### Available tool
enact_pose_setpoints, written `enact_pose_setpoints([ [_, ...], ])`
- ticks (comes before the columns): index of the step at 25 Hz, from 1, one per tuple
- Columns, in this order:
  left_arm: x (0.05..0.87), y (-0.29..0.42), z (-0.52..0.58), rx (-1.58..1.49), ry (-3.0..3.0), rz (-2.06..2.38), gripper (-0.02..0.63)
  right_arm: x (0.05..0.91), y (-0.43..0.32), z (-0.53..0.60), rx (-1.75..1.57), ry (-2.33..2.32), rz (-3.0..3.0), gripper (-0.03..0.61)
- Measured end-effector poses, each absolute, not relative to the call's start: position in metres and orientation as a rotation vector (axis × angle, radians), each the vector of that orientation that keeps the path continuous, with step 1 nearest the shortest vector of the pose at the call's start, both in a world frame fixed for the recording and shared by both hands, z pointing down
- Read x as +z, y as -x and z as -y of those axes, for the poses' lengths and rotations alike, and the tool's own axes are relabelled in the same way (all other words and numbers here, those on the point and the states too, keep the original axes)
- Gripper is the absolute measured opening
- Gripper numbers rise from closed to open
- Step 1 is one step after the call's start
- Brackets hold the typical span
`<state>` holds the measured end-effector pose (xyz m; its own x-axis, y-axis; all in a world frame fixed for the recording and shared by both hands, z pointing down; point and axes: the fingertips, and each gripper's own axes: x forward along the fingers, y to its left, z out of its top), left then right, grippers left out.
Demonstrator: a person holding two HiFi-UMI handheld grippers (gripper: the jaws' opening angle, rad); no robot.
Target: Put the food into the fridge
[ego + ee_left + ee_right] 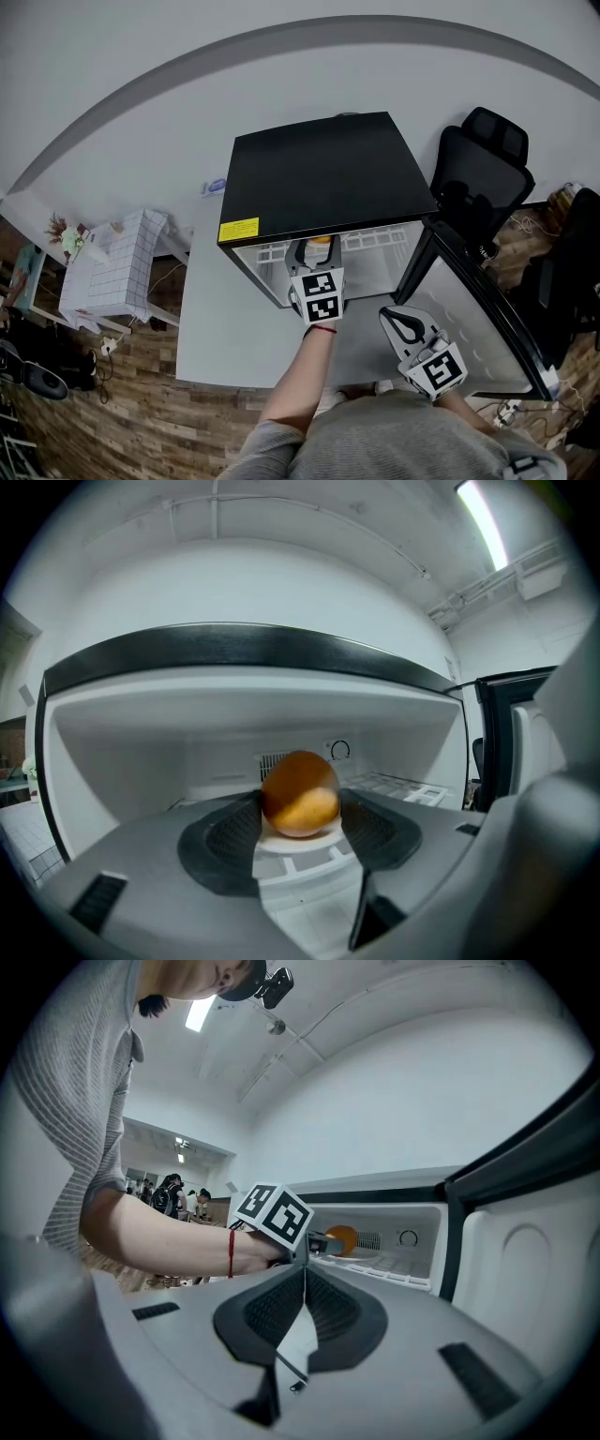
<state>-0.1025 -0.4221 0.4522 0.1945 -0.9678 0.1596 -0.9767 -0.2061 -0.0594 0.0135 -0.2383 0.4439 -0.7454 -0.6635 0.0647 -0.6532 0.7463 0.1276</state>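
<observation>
Left gripper [302, 819]: closed on the food [300, 794], one pad on each flank. It sits inside the fridge [328, 173], just past the front opening.
Food: round, orange-brown; bun or fruit, can't tell. Dead ahead along the left jaw axis, low over the fridge shelf [403, 787].
Long axis: near-round, slightly taller than wide, a bit tilted. I'd say grip direction isn't critical.
Under food: white disc [298, 841], touching it or just below. Plate or part of the shelf, can't tell.
Behind food: fridge back wall with a dial [339, 750], well apart from the jaws.
Right gripper [302, 1274]: jaws pressed together, nothing between them. Outside the fridge, in front of it, beside the open fridge door [478, 319].
Nearer hand: left, which already has the food. The right is well apart from it.
Left arm pose: forearm stretched forward from the body into the fridge opening, gripper about level, jaws pointing at the back wall.
Next move (judgement): lower onto the shelf, spread the jaws sideways, back straight out of the fridge. Headroom under the fridge ceiling looks adequate.
</observation>
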Motion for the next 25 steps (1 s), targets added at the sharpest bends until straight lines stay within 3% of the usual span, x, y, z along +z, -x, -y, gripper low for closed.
enact_pose_setpoints([
  [25, 0.441, 0.098, 0.398, 0.169, -2.481, 1.926, 0.267, 0.441, -0.009, 0.23, -0.157, -1.074, 2.837, 0.012],
])
